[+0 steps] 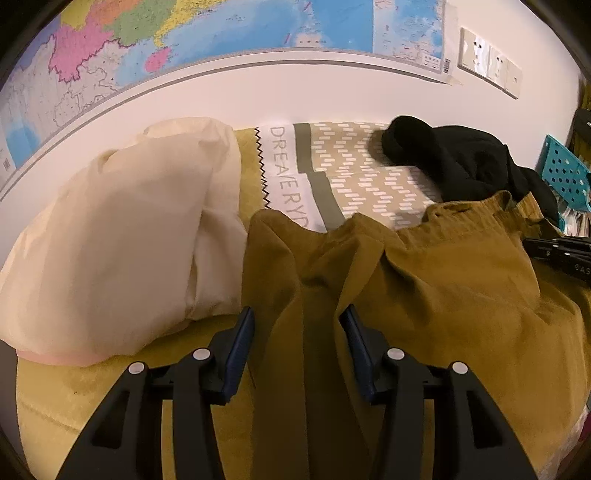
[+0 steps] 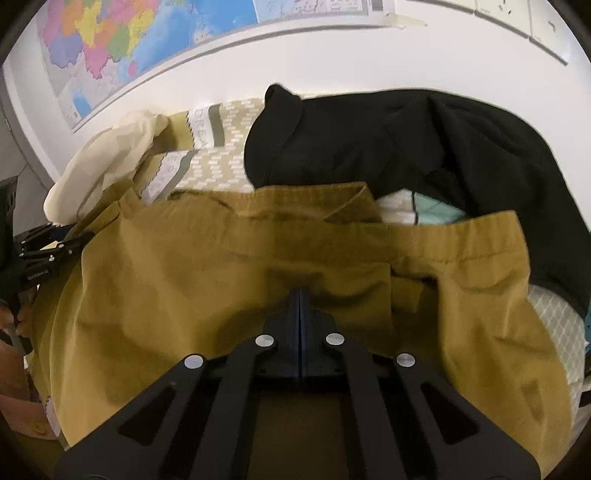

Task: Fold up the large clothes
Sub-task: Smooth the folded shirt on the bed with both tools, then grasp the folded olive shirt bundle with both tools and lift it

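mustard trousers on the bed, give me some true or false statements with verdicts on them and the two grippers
1. The left gripper is open above the mustard trousers. True.
2. The right gripper is wide open. False: its fingers are pressed together against the trouser fabric; whether cloth is pinched between them cannot be told.
3. A black garment lies beyond the trousers' waistband. True.
4. The cream bundle lies on top of the trousers. False: it lies beside them, on the left.
5. A map hangs on the wall. True.

Cream bundle [image 1: 122, 236] left, black garment [image 1: 454, 166] apparently behind.
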### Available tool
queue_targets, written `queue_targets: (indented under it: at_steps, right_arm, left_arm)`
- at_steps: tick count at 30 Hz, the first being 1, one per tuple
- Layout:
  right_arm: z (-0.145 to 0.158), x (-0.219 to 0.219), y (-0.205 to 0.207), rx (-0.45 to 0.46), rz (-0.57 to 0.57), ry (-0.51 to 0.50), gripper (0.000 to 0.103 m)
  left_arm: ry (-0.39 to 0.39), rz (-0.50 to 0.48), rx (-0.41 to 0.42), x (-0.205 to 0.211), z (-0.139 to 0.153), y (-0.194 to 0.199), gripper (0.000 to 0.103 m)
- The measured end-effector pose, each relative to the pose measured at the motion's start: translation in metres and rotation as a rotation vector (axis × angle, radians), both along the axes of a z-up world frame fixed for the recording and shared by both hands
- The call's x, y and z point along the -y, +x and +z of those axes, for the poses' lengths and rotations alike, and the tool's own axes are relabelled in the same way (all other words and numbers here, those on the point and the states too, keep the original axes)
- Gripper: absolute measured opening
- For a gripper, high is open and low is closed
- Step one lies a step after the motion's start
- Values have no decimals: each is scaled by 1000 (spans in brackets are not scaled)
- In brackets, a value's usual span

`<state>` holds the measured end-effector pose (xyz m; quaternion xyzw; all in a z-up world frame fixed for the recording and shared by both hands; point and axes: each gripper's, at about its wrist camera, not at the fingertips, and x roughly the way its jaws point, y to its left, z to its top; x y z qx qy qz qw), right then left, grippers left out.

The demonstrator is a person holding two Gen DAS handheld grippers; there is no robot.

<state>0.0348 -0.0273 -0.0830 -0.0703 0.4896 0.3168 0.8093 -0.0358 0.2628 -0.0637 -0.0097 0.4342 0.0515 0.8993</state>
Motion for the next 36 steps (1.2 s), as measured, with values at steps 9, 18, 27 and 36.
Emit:
queue_targets:
  at_steps: [9,18,27,36]
  right_arm:
    - [-7,3,23,-40,-77,16,1]
    - [53,61,-35,66,-86,153,47]
    - [2,111,-49,-29,-213,89,39]
    - [32,133,-70,-56,-255,274,55]
  left_arm:
    - [2,12,-16,-4,-8,13,58]
    - [-80,-35,84,-17,22,-37,72]
    - [-110,-2,-10,-26,-10,-65,76]
    - [-249,16,10,-38,-4,-92,76]
